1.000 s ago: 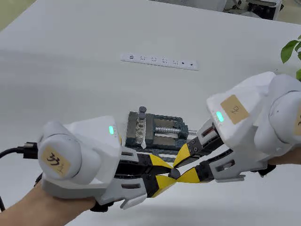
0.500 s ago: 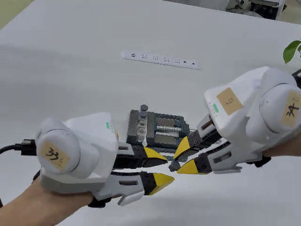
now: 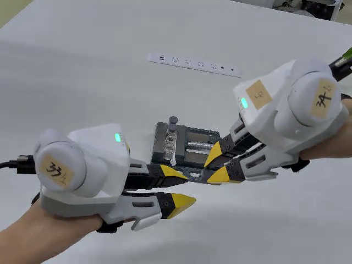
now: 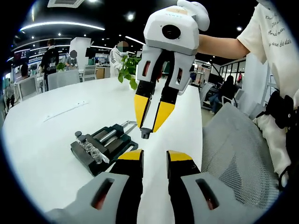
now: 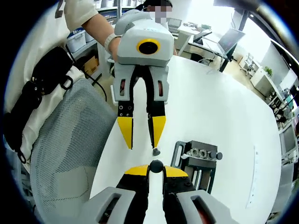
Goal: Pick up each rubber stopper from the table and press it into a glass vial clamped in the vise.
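Left gripper [image 3: 190,187] and right gripper [image 3: 209,171] are both white with yellow-black tips, vise [image 3: 165,144] and stopper [image 5: 156,165] dark grey, table [image 3: 82,82] plain white.

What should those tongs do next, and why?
Probably swing the right tongs across until they hang above an uncapped vial in the vise. They are pinching a dark stopper but sit beside the vise, not over it. The left tongs are open and hold nothing.
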